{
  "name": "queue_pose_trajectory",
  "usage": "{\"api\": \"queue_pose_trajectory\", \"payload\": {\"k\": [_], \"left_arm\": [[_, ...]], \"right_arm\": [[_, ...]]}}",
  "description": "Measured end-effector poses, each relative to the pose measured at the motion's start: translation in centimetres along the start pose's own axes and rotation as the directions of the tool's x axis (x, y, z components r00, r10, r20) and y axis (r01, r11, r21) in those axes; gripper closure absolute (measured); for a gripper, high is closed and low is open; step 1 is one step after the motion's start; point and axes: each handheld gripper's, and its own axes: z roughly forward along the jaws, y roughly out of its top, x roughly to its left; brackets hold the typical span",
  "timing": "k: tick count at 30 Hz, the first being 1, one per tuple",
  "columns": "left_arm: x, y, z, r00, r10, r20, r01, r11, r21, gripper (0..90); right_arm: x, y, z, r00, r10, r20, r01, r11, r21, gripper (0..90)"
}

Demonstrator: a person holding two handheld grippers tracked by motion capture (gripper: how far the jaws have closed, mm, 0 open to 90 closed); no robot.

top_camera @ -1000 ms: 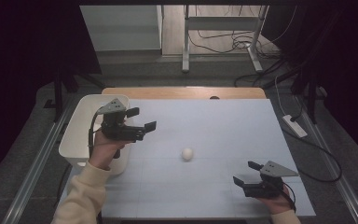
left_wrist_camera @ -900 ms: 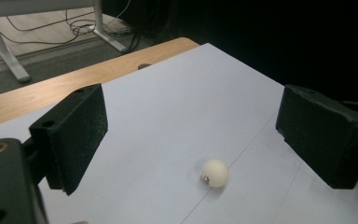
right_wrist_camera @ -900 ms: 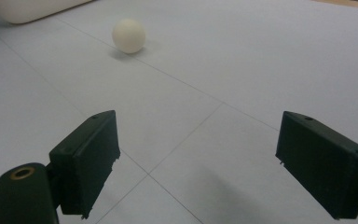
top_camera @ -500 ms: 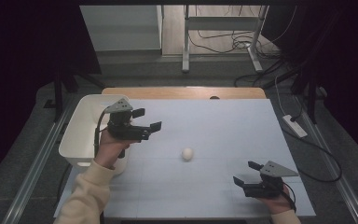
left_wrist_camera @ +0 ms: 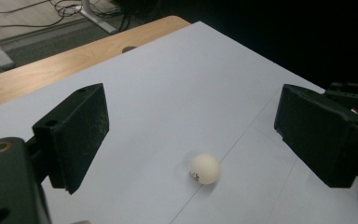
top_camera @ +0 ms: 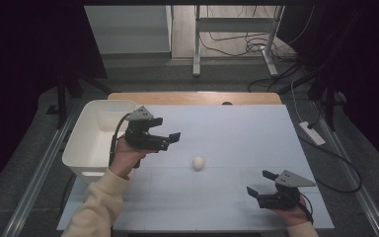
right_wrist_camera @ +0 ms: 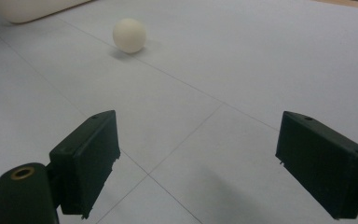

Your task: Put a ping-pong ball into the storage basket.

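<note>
A small white ball (top_camera: 198, 162) lies on the pale table sheet (top_camera: 237, 133) near the middle. My left gripper (top_camera: 171, 139) hovers above the sheet to the ball's left, open, jaws pointing right toward it. In the left gripper view the ball (left_wrist_camera: 205, 168) sits on the sheet ahead, between the two spread jaws but farther off. My right gripper (top_camera: 260, 183) rests low near the front right edge, open and empty, pointing left. In the right gripper view the ball (right_wrist_camera: 129, 35) lies far ahead on the left.
A white plastic bin (top_camera: 96, 139) stands at the table's left edge, just behind the left hand; its rim (right_wrist_camera: 32, 9) shows in the right gripper view. Bare wood of the table (top_camera: 192, 98) shows at the far edge. Cables and a power strip (top_camera: 312, 133) lie on the floor at right.
The left gripper has moved right, away from the bin and closer to the ball. The right gripper and the ball have stayed put.
</note>
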Motion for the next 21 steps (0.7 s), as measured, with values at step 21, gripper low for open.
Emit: {"api": "queue_pose_trajectory", "payload": {"k": [21], "left_arm": [[-1.5, -0.7, 3.0, 0.9989, 0.035, 0.03, -0.037, 0.9961, 0.08, 10.8]], "right_arm": [[0.0, 0.0, 0.0, 1.0, 0.0, 0.001, 0.0, 1.0, 0.001, 13.0]]}}
